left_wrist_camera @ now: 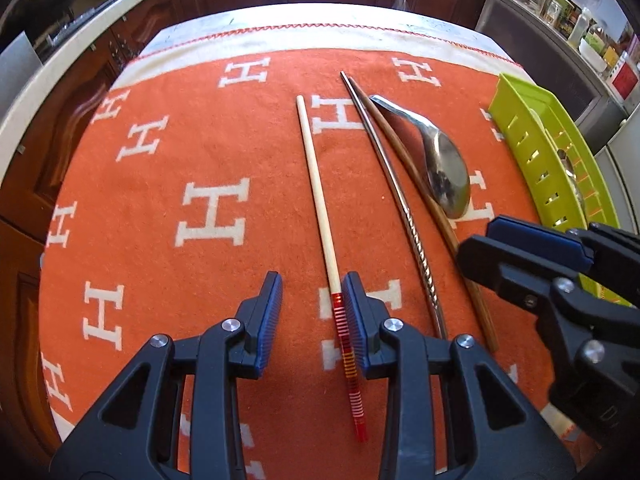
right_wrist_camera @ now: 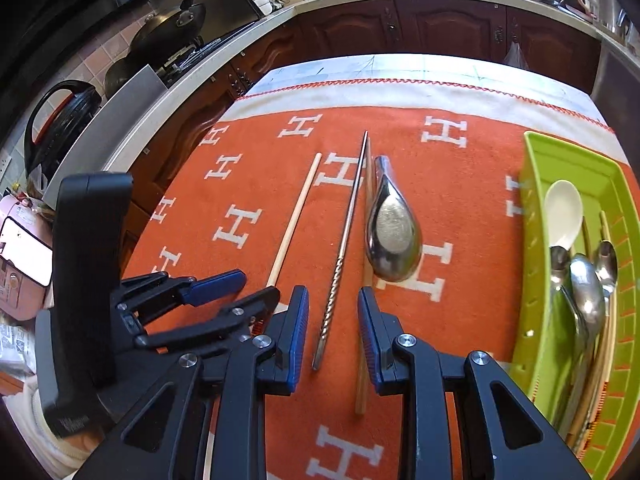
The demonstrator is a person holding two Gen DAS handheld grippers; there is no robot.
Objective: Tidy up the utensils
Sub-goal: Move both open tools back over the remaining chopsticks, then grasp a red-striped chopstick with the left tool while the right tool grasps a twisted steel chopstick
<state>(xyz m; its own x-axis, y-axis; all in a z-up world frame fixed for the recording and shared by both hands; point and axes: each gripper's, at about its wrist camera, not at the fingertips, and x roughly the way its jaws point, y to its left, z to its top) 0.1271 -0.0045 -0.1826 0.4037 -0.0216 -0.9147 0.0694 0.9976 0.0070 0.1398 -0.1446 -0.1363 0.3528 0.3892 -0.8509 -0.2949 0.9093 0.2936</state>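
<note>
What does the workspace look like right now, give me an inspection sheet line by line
Surface: orange cloth with white H pattern over the table.
Job's things: pale chopstick, steel chopstick, brown chopstick and steel spoon lie on the cloth; green tray holds a white spoon and metal spoons.
Clutter: nothing seen.
Grippers: left gripper open, astride the pale chopstick's red end; right gripper open, over the steel chopstick.
Cables: nothing seen.
Surroundings: wooden cabinets, cookware on the counter.
</note>
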